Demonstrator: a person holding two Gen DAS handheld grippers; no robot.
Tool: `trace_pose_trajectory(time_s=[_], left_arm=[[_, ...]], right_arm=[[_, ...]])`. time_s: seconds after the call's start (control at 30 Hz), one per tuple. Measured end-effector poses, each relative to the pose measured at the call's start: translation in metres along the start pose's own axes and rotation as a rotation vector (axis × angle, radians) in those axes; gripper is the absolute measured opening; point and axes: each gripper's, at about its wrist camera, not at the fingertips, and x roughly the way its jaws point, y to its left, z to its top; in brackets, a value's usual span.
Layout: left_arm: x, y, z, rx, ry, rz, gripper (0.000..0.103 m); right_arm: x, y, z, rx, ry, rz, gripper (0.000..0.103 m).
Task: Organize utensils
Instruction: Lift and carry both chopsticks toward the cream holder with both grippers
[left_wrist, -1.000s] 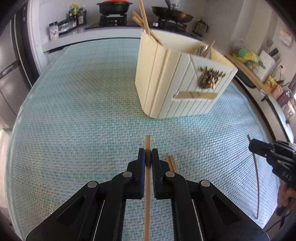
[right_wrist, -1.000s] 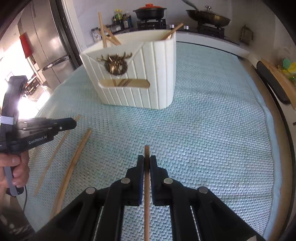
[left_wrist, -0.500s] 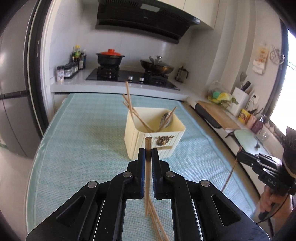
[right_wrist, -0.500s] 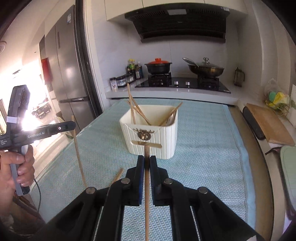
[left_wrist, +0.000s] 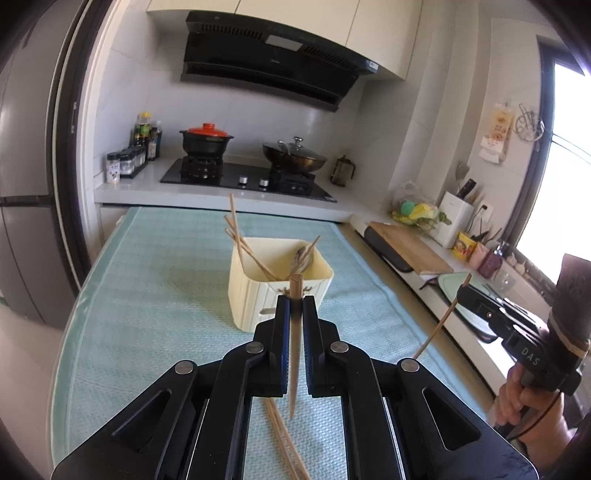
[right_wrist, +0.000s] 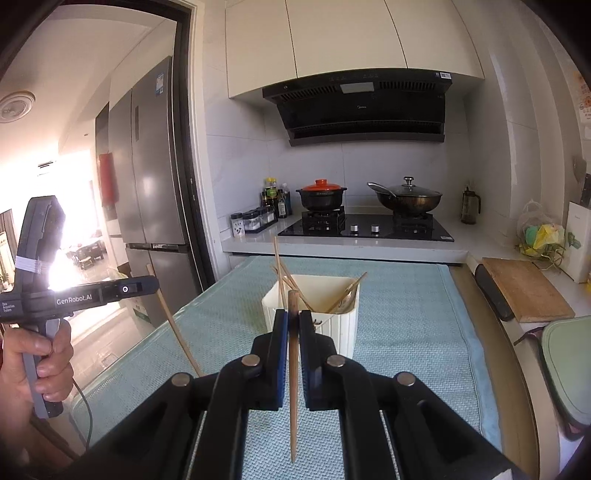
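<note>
at the bottom centre of each wrist view, a gripper pinches one chopstick: the left gripper (left_wrist: 296, 301) is clamped on the left chopstick (left_wrist: 294, 339), the right gripper (right_wrist: 293, 315) on the right chopstick (right_wrist: 293, 369), both raised above the teal mat (left_wrist: 155, 295). loose chopsticks (left_wrist: 280, 435) lie on the mat below the left one. mid-frame stands the cream utensil holder (left_wrist: 255, 295), already bristling with sticks. to do this well, bring each stick upright over the open rim, tip down, clear of the leaning ones, and release only once the tip is inside.
</note>
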Motion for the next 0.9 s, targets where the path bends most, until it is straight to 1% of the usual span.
trace_pose_trajectory(time_s=[0.3, 0.5, 0.8, 0.9], left_arm=[[0.002, -0.007, -0.002, 0.028, 0.011, 0.028, 0.004], [0.005, -0.013, 0.001, 0.051, 0.013, 0.034, 0.004], [0.011, -0.022, 0.007, 0.113, -0.004, 0.09, 0.004], [0.014, -0.021, 0.007, 0.116, 0.002, 0.084, 0.004]], right_arm=[[0.0, 0.005, 0.0, -0.005, 0.013, 0.01, 0.006], [0.0, 0.003, 0.002, 0.003, 0.015, 0.015, 0.006], [0.007, -0.004, 0.005, 0.017, 0.029, 0.009, 0.006], [0.011, -0.007, 0.004, 0.031, 0.043, 0.01, 0.006]])
